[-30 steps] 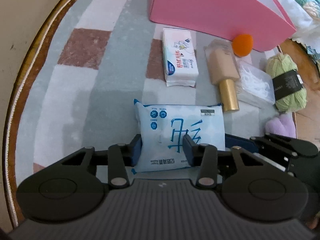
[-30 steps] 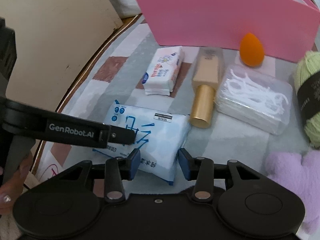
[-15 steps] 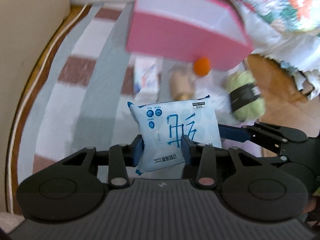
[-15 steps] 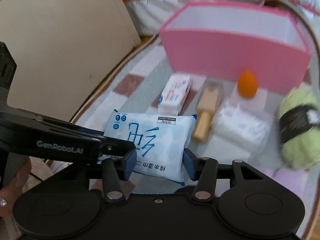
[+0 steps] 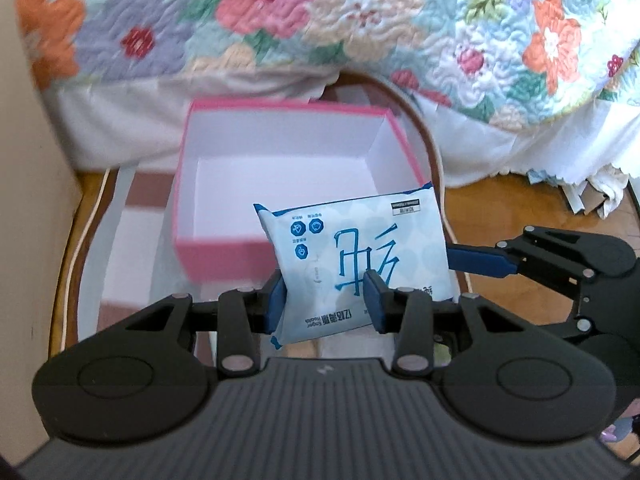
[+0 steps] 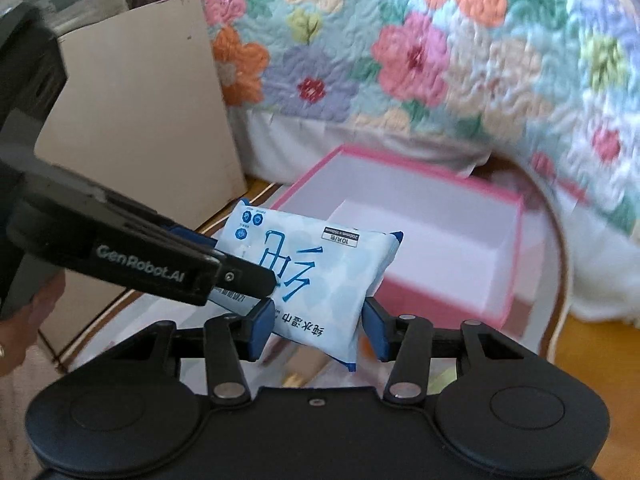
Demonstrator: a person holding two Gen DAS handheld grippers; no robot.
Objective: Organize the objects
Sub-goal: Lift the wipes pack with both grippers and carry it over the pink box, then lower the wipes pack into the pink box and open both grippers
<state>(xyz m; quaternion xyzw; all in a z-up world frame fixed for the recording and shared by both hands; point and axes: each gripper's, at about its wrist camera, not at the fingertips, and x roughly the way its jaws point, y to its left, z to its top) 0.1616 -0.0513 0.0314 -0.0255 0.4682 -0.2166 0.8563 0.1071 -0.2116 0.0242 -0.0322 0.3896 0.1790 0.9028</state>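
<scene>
A light-blue wet-wipe pack (image 5: 356, 256) with blue writing hangs in the air in front of an open pink box (image 5: 216, 248) with a white inside. My left gripper (image 5: 325, 304) is shut on the pack's near edge. My right gripper (image 6: 318, 326) is also shut on the pack (image 6: 316, 272), from the other side. In the left wrist view the right gripper's blue fingertip (image 5: 476, 261) touches the pack's right edge. In the right wrist view the pink box (image 6: 440, 300) lies just beyond the pack.
A flowered quilt (image 5: 320, 16) with a white skirt hangs behind the box. A beige panel (image 6: 140, 120) stands at the left. The box sits on a checked rug (image 5: 132, 248) with a wooden floor (image 5: 540, 208) at the right.
Both grippers have lifted the wipe pack off the rug and carried it up and forward to the pink box. The other items on the rug have dropped out of sight.
</scene>
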